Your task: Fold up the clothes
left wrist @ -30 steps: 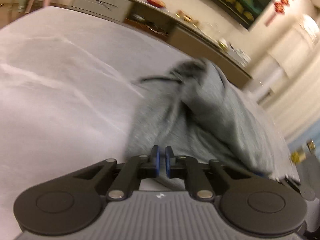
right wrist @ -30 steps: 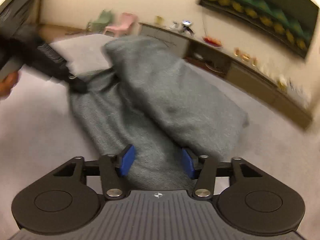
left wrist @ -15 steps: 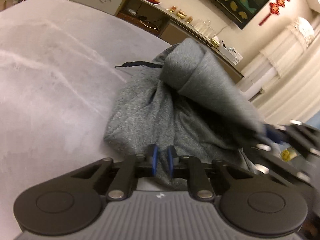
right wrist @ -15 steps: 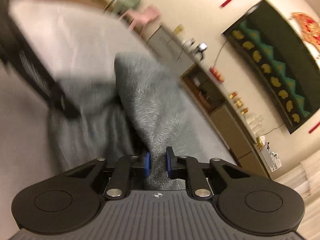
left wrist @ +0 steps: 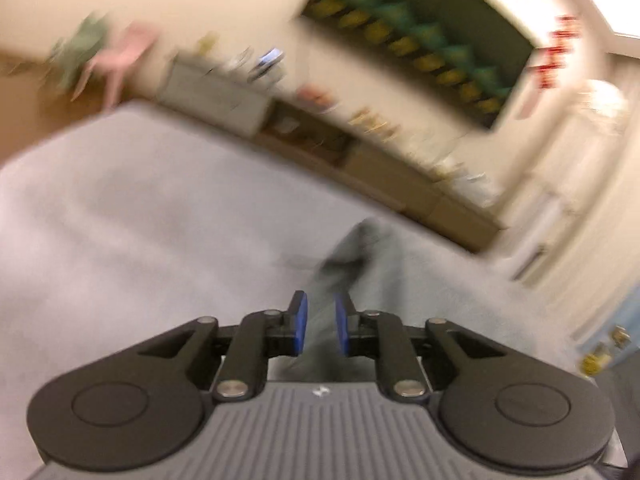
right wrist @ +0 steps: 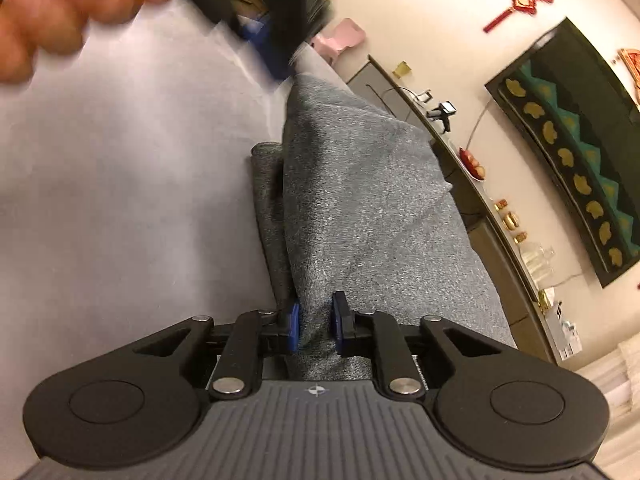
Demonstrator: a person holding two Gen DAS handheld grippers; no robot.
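Now the right gripper (right wrist: 314,322) pinches a fold of the grey garment (right wrist: 372,208), which lies on the pale bed sheet (right wrist: 120,200). Whether the left gripper (left wrist: 320,329), fingers slightly apart, holds cloth, I cannot tell.

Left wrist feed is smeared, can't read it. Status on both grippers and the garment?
Right gripper jaws shut on grey garment. Left gripper jaws slightly apart, grey cloth between them, grip unclear through blur. Garment stretched over the bed. Nothing blocking.

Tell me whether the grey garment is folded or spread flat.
Folded, partly: in the right wrist view the grey garment has one layer doubled over another, its edge pinched in the right gripper.
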